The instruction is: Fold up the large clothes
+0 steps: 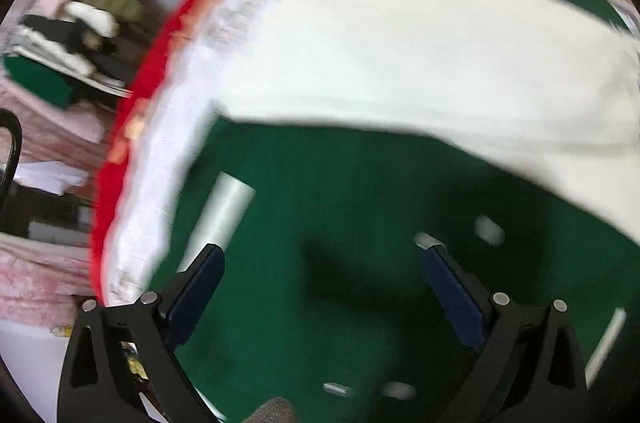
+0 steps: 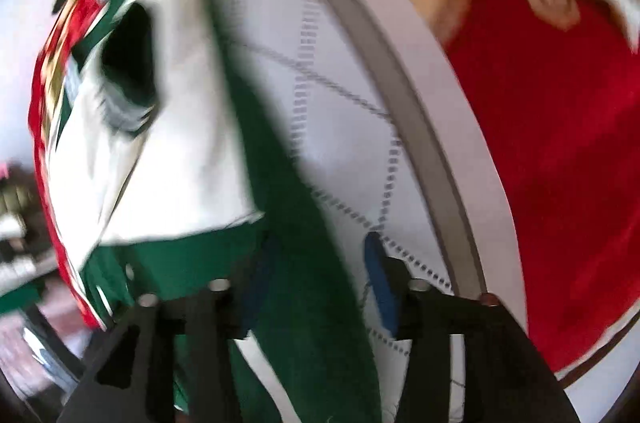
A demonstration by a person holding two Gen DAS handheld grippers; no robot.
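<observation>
A large green and white jacket (image 1: pixel 360 71) lies spread on a white quilted pad over a red floral cover. In the left wrist view a white sleeve crosses the green body (image 1: pixel 320 207). My left gripper (image 1: pixel 320 263) is open and empty just above the green cloth. In the right wrist view the green fabric (image 2: pixel 312 263) runs between the fingers of my right gripper (image 2: pixel 320 275). The jaws stand fairly close on it, but the frame is blurred. The white part of the jacket (image 2: pixel 160 163) hangs to the left.
A pile of mixed clothes (image 1: pixel 72 35) lies at the far left beyond the red cover (image 1: pixel 132 127). The white quilted pad (image 2: pixel 340 103) and its grey band (image 2: pixel 420 127) run diagonally on the right, with red cloth (image 2: pixel 560 143) past them.
</observation>
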